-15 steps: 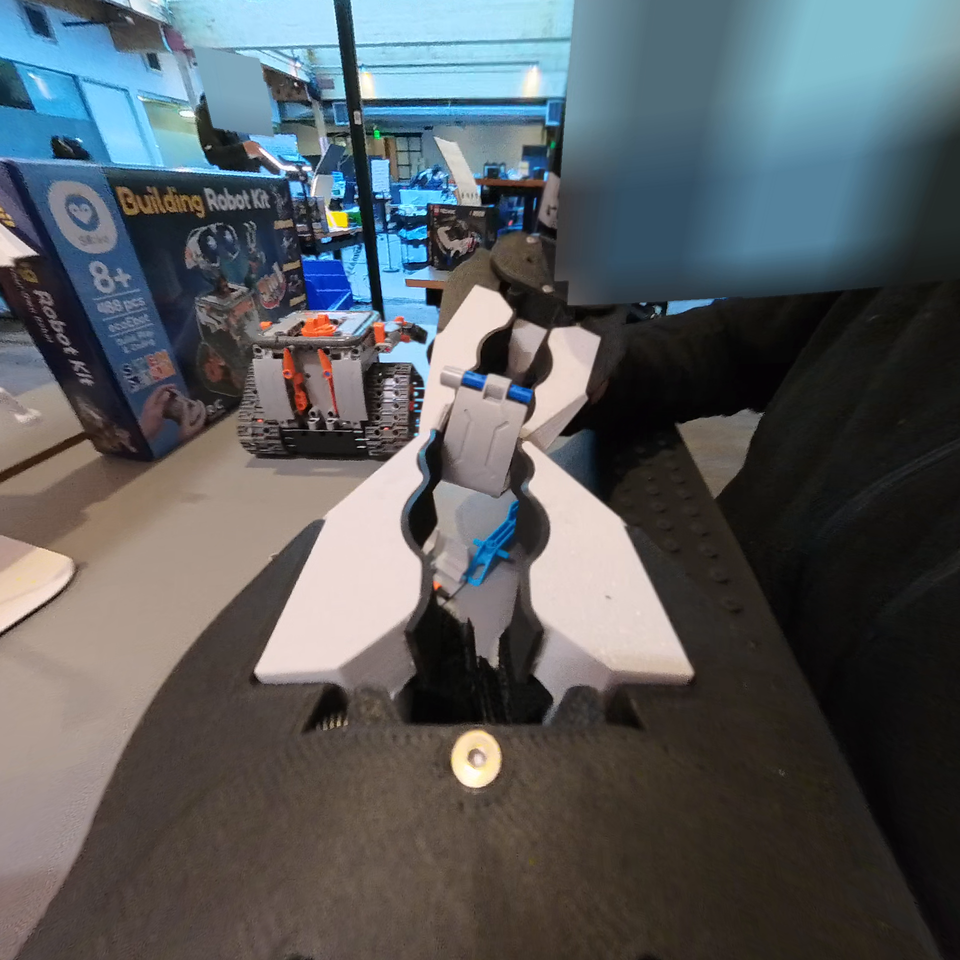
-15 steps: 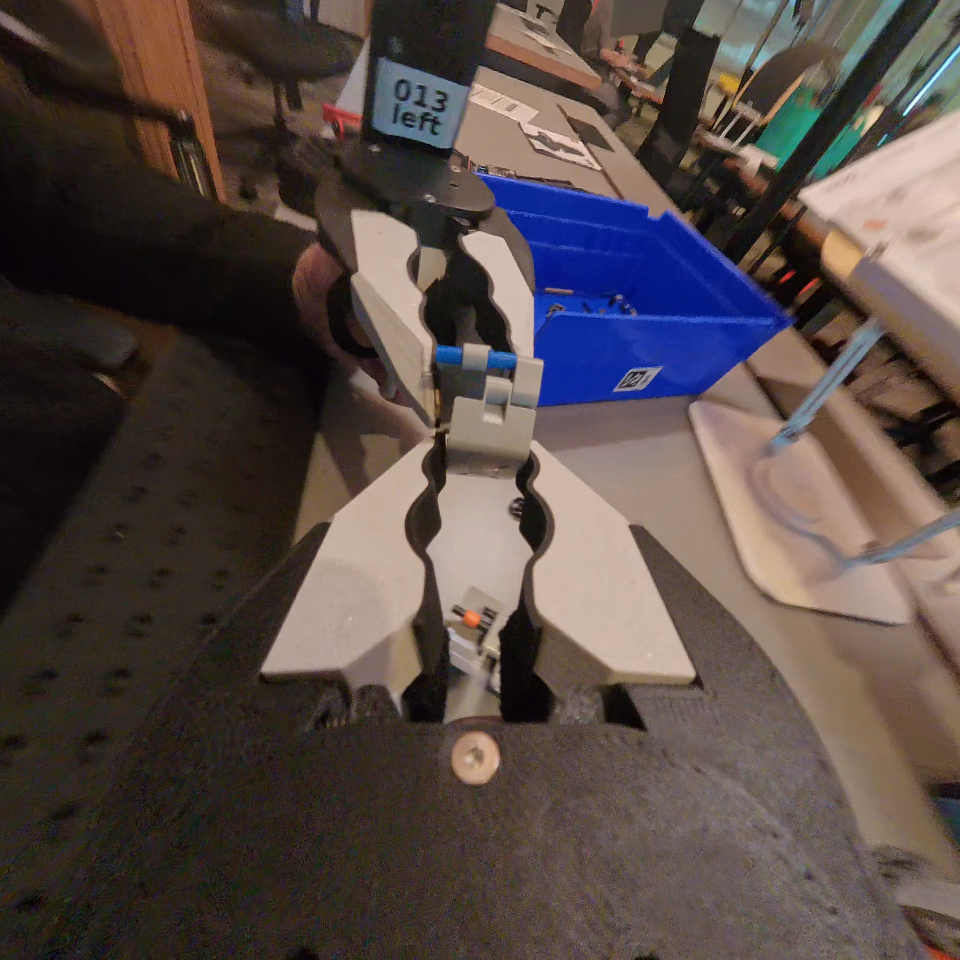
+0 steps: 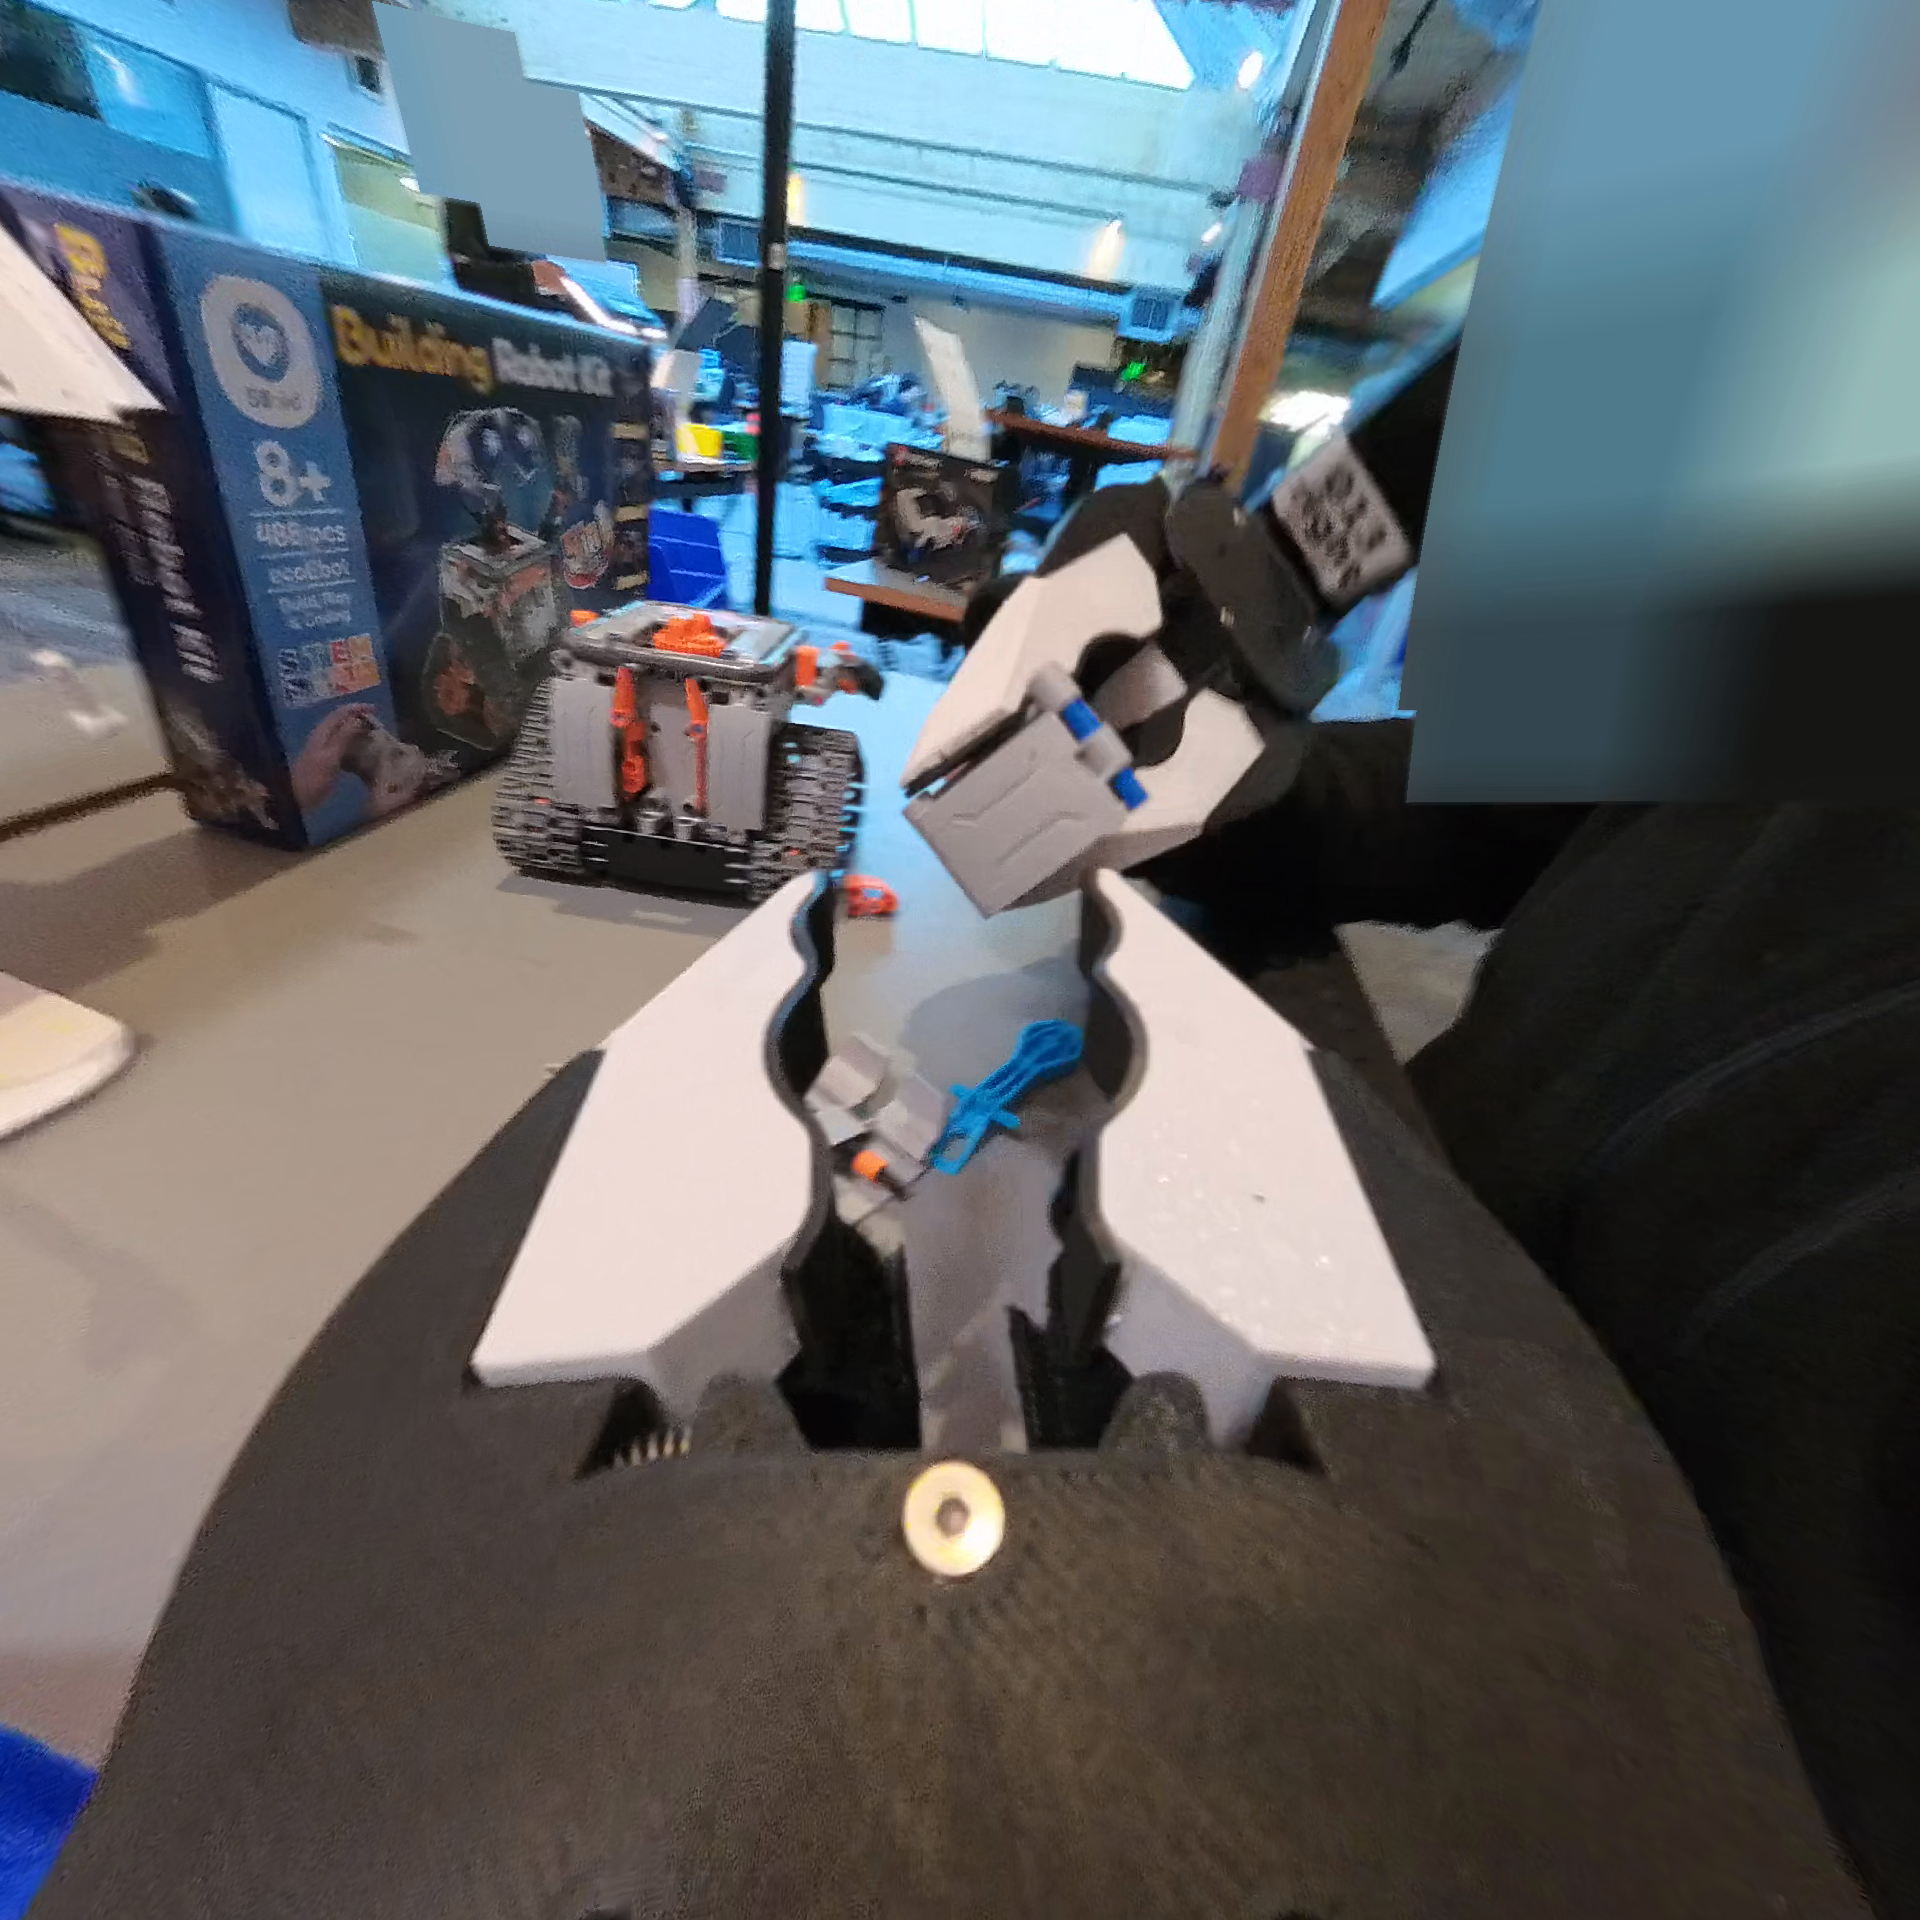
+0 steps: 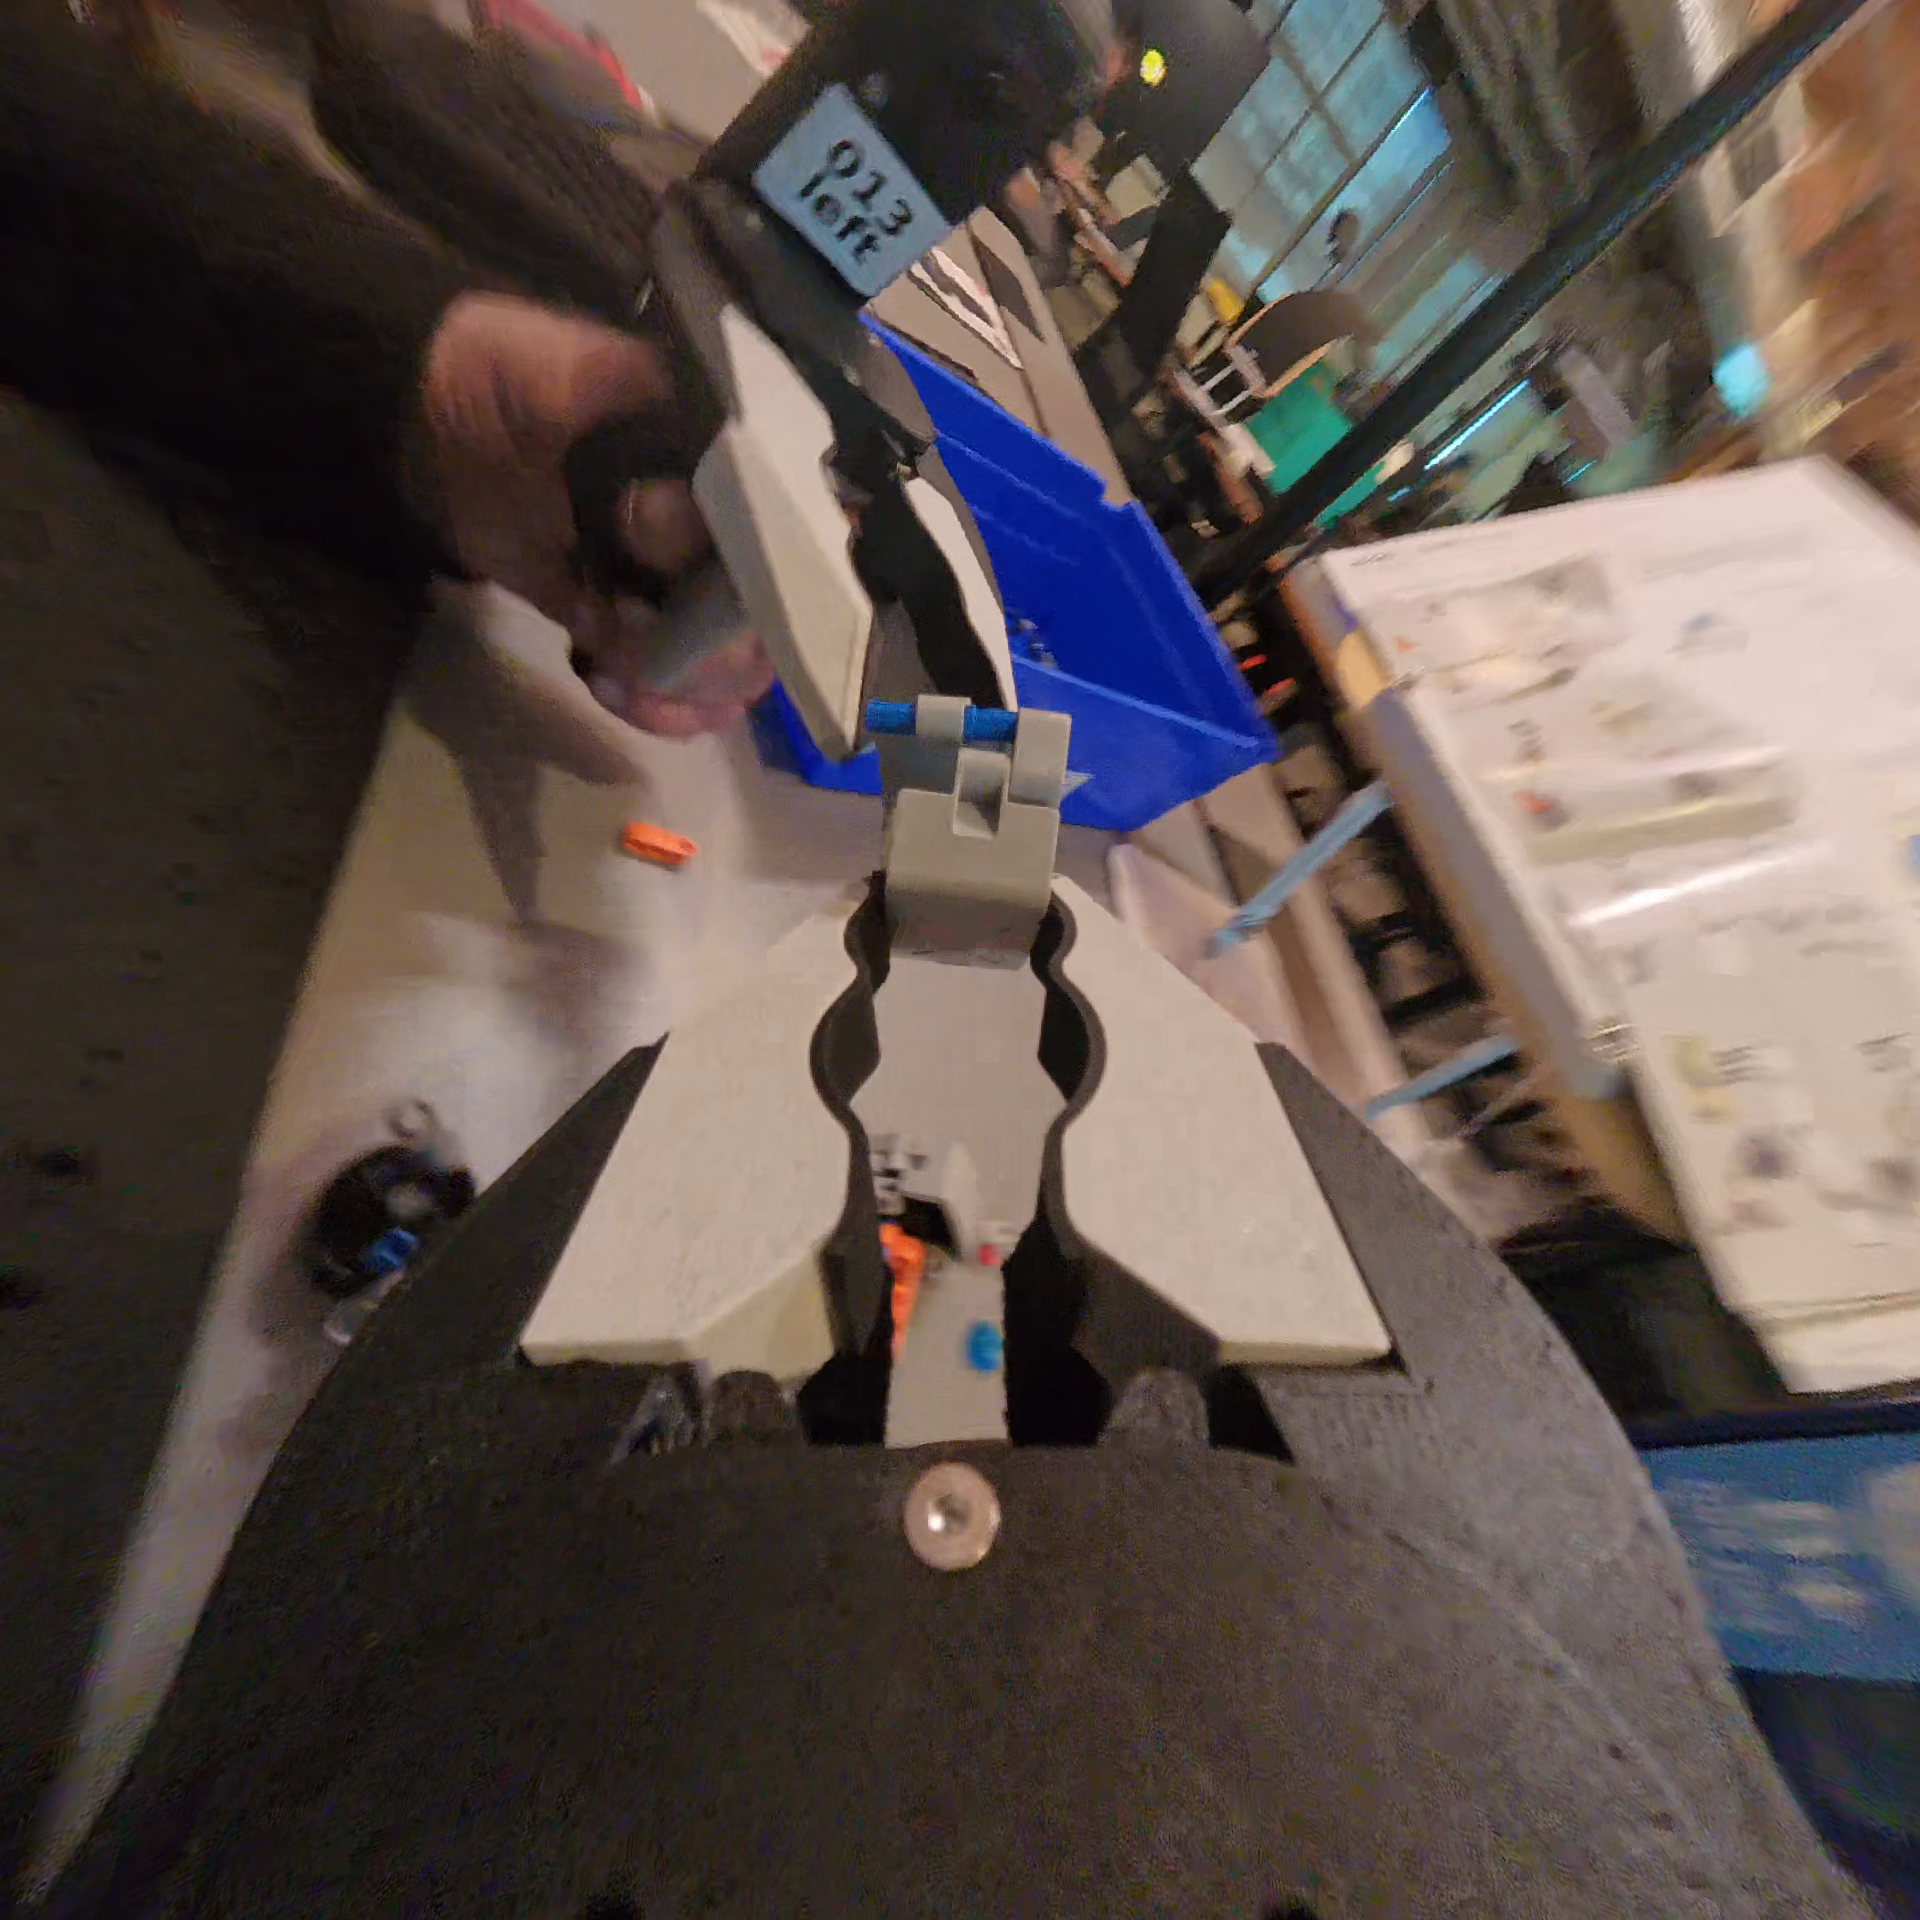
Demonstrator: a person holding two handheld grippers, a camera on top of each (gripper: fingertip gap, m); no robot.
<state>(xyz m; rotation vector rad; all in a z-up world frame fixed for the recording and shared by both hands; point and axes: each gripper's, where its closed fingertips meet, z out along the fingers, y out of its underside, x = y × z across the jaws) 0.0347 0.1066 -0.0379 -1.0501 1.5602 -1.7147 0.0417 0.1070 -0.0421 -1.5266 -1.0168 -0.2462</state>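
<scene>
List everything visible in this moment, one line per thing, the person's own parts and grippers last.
grey block part with blue pin: 1, grey, clamped at right gripper's tips
tracked toy robot: 1, grey, black and orange, on table
kit box: 1, blue, left of the toy robot
blue clip piece: 1, on table under left gripper
small grey piece: 1, beside the clip
orange piece: 1, loose on table
blue bin: 1, behind the grippers
instruction sheet: 1, white, right
table: 1, grey
hand: 1, gripping left gripper
left gripper: open
right gripper: shut on the block part
</scene>
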